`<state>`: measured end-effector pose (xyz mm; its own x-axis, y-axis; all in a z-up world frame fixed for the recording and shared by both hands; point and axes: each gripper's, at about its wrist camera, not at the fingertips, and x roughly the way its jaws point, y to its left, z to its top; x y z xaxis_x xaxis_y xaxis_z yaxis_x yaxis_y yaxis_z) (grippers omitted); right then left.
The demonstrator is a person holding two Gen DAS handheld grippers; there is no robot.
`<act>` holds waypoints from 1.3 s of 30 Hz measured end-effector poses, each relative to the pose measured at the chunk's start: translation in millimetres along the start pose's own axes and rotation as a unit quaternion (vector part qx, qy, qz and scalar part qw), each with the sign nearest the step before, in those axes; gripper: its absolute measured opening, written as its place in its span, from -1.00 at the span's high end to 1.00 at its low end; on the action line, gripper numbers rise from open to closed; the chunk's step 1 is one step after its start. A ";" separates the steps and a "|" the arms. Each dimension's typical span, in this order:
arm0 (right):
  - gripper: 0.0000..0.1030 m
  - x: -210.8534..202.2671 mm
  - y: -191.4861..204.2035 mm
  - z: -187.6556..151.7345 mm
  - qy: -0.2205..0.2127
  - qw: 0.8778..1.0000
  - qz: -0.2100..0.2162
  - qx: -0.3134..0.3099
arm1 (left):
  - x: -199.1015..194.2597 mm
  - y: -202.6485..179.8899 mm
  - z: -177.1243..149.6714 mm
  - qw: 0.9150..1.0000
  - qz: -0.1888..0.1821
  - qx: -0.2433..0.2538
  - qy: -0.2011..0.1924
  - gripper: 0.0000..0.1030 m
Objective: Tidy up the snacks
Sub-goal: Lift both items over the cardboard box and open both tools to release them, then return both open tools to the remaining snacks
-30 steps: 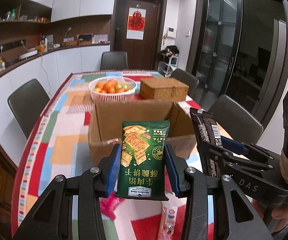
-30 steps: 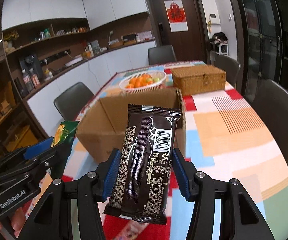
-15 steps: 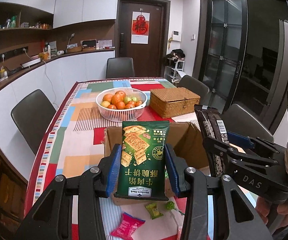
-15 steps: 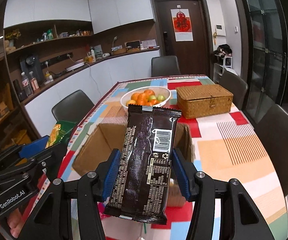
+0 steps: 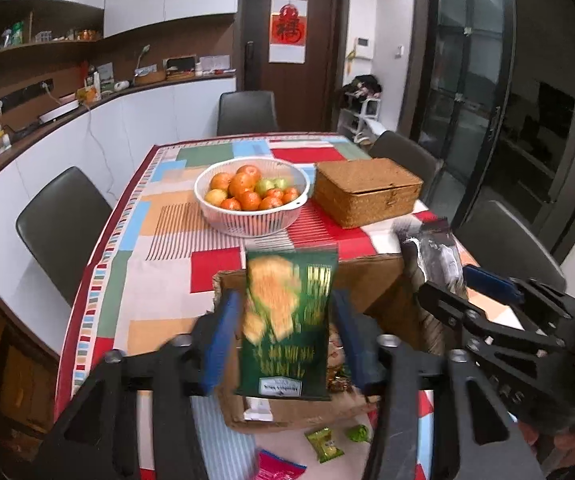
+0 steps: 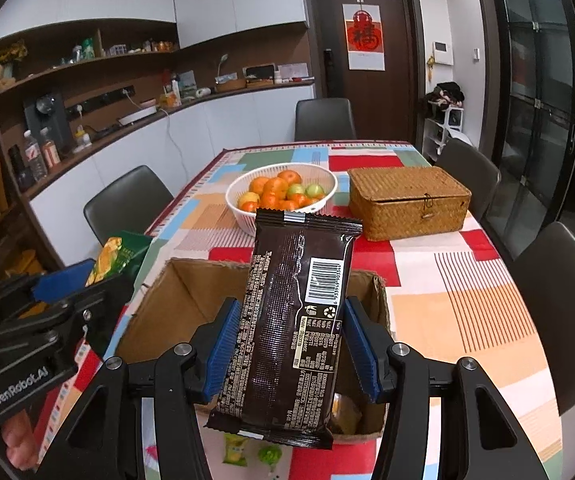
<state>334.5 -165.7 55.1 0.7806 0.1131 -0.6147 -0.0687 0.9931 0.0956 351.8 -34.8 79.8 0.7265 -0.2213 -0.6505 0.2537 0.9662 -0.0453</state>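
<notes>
Inside cardboard box (image 6: 191, 300): small wrapped snacks (image 6: 345, 410); basket (image 5: 223, 220) holds fruit (image 5: 247, 192)

The green cracker packet (image 5: 287, 324) between the left gripper's (image 5: 287, 336) jaws is smearing with motion blur, its print unreadable. It is hiding part of the cardboard box (image 5: 371, 280) interior behind the jaws. The dark wrapper (image 6: 287, 320) between the right gripper's (image 6: 289, 344) jaws is covering the box's middle.
</notes>
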 end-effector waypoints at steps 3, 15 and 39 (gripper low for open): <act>-0.23 3.5 -0.6 2.2 0.005 1.000 -0.013 0.000 | -1.8 0.3 -3.2 1.000 0.008 0.000 -0.006 -0.06; -0.23 -46.8 6.1 -33.1 -0.033 0.999 0.000 0.010 | -59.7 -2.2 -50.6 0.998 0.009 0.023 -0.050 -0.18; -0.23 -54.4 14.5 -159.7 0.107 0.992 0.035 0.057 | -87.6 -7.6 -159.6 0.998 0.014 0.055 -0.004 -0.30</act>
<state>191.8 -152.3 -35.1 0.6265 0.1979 -0.7539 -0.0380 0.9738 0.2240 184.3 -1.7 16.1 0.7393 -0.1960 -0.6443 0.3022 0.9515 0.0572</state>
